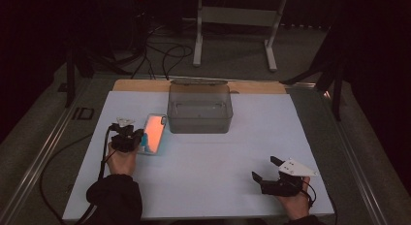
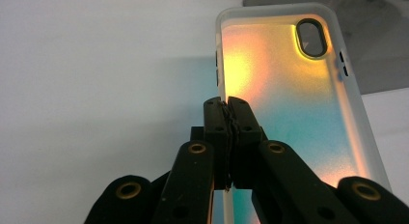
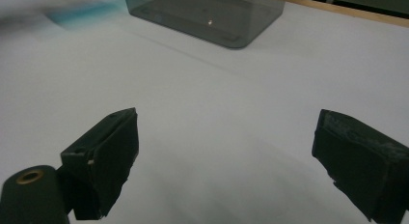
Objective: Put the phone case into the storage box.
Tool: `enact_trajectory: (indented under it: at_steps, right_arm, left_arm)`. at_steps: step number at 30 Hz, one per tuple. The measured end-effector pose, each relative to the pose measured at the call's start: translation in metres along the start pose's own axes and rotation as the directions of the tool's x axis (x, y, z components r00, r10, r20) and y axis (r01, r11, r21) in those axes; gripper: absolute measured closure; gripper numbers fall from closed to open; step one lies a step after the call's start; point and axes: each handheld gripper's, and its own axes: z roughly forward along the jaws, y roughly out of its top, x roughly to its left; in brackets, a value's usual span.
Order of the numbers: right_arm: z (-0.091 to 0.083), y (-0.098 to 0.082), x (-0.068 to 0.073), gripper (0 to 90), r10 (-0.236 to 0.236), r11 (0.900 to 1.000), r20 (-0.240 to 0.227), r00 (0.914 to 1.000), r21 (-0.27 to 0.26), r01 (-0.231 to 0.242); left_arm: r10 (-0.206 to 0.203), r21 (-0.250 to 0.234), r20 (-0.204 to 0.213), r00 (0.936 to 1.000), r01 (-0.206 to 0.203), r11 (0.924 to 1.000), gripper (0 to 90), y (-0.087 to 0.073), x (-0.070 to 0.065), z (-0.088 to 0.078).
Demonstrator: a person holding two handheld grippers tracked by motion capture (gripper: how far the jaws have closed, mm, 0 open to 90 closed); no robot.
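holding step, by the look of it: left tongs (image 2: 226, 105) clamped tight on the near long edge of the phone case (image 2: 289, 98), pads pressed together over the thin rim. case beside the grey bin (image 1: 199, 108), just left of its near corner, over the white table (image 1: 218, 157); lifted or resting flat, cannot tell. right tongs (image 3: 226, 156) spread wide with nothing between, low over bare table near the front right, well apart from case and bin. next move, as a guess: lift the case clear and carry it over the bin wall, then let go inside. calls for a steady pinch, since such a thin rim could slip or let the case swing, and for enough height to clear the bin's near rim.
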Motion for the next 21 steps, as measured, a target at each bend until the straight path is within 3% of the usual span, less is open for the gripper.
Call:
enact_trajectory:
  at_steps: [21]
  right_arm:
    - [0.000,0.007,0.004,8.6,0.003,1.000,-0.011,0.9999,0.002,-0.003]
  left_arm:
    - [-0.015,-0.068,0.016,0.9998,0.016,0.9975,89.0,0.007,-0.002,-0.022]
